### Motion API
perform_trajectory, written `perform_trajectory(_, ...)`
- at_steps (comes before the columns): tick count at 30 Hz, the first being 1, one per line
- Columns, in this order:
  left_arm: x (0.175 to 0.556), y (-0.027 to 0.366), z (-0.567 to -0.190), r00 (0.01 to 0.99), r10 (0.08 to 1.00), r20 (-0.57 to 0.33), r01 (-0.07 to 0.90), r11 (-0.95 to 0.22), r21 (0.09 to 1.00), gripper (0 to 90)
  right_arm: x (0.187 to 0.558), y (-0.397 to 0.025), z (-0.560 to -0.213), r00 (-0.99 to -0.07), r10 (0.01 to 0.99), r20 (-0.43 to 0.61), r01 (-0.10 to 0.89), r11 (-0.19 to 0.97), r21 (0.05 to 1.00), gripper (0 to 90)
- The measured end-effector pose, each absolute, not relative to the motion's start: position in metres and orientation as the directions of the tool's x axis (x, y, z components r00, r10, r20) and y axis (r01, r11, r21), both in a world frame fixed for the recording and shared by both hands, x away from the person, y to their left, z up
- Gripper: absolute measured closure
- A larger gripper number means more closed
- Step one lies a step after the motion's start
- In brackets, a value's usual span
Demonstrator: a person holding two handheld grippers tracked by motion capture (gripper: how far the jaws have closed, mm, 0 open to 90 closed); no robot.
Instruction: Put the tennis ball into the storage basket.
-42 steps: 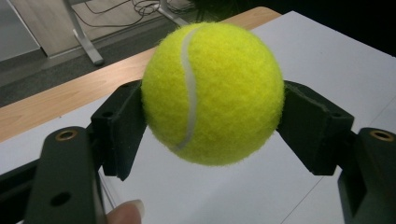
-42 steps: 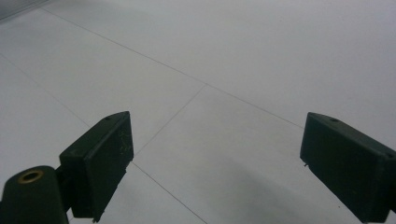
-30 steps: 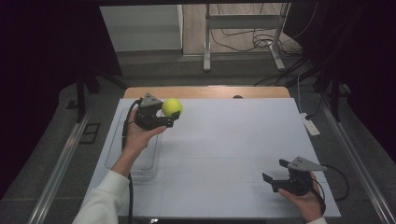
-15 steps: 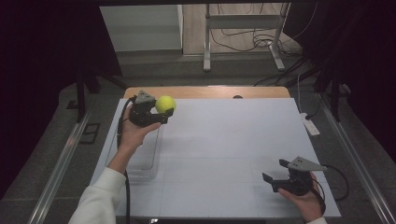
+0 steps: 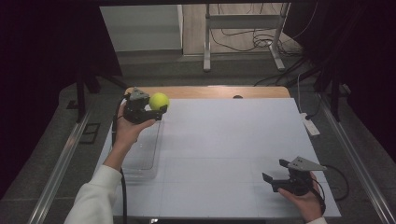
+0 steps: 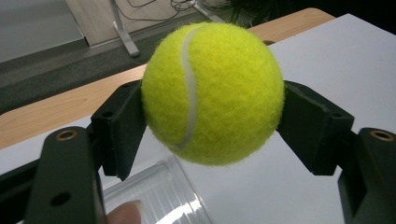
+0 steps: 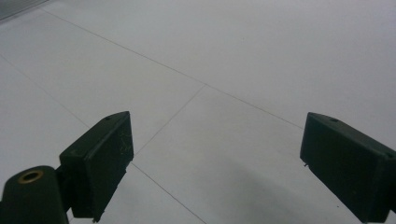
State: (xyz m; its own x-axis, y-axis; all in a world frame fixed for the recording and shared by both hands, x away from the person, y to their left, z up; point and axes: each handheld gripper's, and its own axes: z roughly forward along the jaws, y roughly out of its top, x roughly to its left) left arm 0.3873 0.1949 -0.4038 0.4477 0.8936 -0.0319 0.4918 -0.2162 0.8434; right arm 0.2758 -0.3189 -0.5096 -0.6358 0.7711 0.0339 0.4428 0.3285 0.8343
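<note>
L gripper point(image 5: 154, 110) clamped on fuzzy yellow-green tennis ball point(image 5: 159, 101), held up over table's far-left corner w/ clear plastic tray point(image 5: 144, 156) just below and nearer the person, so drop = back + down; R gripper point(image 5: 275, 176) spread wide, idle near-right.

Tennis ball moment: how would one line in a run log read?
left gripper: shut on tennis ball, raised above clear tray | right gripper: open, empty, near table front
</note>
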Motion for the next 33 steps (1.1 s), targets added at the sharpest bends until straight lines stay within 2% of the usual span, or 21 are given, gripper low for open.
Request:
perform_trajectory(18, 0.398, 0.212, -0.402, 0.411, 0.911, -0.025, 0.526, -0.214, 0.823, 27.7, 0.276, -0.319, -0.510, -0.635, 0.771, 0.037, 0.445, 0.326, 0.834, 9.8)
perform_trajectory(33, 0.408, 0.233, -0.406, 0.325, 0.945, -0.031, 0.563, -0.167, 0.810, 27.7, 0.275, -0.320, -0.509, -0.634, 0.773, 0.036, 0.443, 0.325, 0.835, 9.9)
